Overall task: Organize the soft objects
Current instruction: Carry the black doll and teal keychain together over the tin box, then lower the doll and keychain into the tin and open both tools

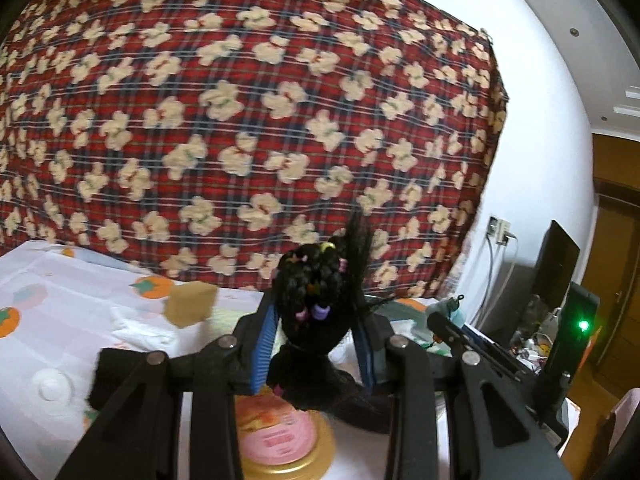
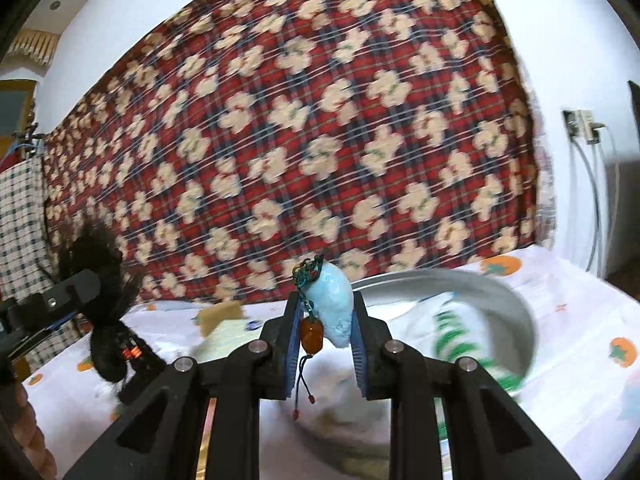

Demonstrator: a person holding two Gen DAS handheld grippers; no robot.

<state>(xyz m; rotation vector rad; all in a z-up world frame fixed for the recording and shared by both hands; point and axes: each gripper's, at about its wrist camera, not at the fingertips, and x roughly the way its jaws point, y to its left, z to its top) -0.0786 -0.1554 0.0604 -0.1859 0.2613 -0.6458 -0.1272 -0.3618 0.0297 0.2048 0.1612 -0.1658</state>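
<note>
Against the red plaid blanket (image 1: 256, 120) with cream flowers that fills the background, both grippers are raised above the white cloth (image 1: 56, 308) printed with orange fruit. Left of the blanket's middle, low down, a tan sponge block (image 1: 191, 303) sits on the cloth. Below the blanket's lower edge, the left gripper (image 1: 318, 344) has its blue-padded jaws closed on a black doll (image 1: 314, 312) with braided hair and small coloured hair bands, gripped at the head, its dark body hanging beneath. Under the doll, a round pink tin with a gold rim (image 1: 280, 440) lies on the cloth. Right of that, the right gripper (image 2: 326, 344) pinches a pale blue soft charm (image 2: 334, 312) between narrow jaws, a green cord and an amber bead (image 2: 311, 332) dangling from it. Below the blanket's right corner, a grey metal basin (image 2: 516, 312) holds a white bag with green print (image 2: 460, 336).
</note>
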